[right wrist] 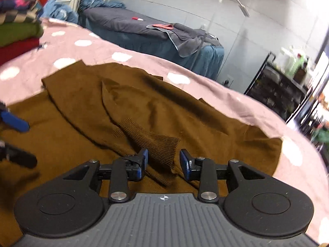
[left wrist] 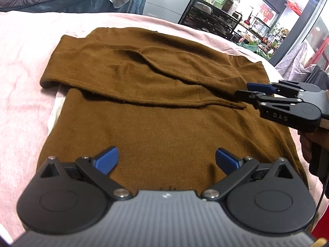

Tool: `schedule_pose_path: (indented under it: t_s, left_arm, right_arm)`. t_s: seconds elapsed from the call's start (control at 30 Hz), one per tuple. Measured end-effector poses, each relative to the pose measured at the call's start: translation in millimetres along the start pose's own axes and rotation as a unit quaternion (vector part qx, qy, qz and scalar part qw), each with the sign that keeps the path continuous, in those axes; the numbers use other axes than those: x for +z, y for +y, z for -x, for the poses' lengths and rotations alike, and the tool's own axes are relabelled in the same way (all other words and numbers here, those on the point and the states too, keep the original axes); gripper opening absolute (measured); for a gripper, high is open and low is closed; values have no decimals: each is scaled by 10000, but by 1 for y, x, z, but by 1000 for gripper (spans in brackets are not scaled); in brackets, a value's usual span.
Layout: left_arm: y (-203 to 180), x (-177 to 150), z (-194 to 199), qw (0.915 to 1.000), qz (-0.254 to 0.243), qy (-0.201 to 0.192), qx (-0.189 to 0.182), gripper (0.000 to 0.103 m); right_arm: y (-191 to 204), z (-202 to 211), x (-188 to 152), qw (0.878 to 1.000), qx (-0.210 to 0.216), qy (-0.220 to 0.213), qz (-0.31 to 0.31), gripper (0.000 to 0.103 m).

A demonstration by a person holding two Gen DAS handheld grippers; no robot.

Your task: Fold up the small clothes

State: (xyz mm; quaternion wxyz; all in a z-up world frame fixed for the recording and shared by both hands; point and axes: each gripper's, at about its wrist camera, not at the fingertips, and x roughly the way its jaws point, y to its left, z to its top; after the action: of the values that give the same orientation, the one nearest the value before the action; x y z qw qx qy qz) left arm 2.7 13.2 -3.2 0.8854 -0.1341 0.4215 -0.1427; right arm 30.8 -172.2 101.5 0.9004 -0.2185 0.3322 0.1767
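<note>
A brown knit sweater [left wrist: 164,107] lies flat on a pink bed cover [left wrist: 22,86], with one sleeve [left wrist: 144,76] folded across its body. My left gripper [left wrist: 166,160] is open and empty, hovering over the near part of the sweater. My right gripper [left wrist: 242,90] sits at the sleeve's end on the right. In the right wrist view the right gripper [right wrist: 163,160] is open, its jaws on either side of the ribbed sleeve cuff [right wrist: 160,144], not pinching it. The sweater [right wrist: 82,111] spreads beyond it, and the left gripper's blue fingertip [right wrist: 15,121] shows at the left edge.
The cover has white dots [right wrist: 121,57]. A stack of folded clothes [right wrist: 19,28] stands at the far left of the bed. Another bed with dark bedding [right wrist: 144,33] lies behind. Black shelving with bottles [left wrist: 218,10] stands beyond the far edge.
</note>
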Motion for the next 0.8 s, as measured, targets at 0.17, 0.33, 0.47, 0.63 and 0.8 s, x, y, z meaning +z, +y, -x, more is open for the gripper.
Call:
schedule_pose_path:
  t_s: [0.17,0.33,0.47,0.63,0.8]
  left_arm:
    - [-1,0,0,10000,-24,3,9,103]
    - [-1,0,-1,10000,-49,7,32,103]
    - [-3,-1,-1,9999,-96,6,71,103]
    - [-2,0,-1,9999,-81,15,74,103]
    - [0,3,1,10000,10,52,58,103]
  right_arm:
    - [-6,-15,-4,9997,35,253,-14,19]
    - [-19,-12,-3,9973,275,125,-663,1]
    - [-48,-9,-3,9743,925,91,-2050,1]
    - [-80,-9,-7,9298,1232,71,-3467,1]
    - [-99,-9,-7,8993,1412,61,-4139,1]
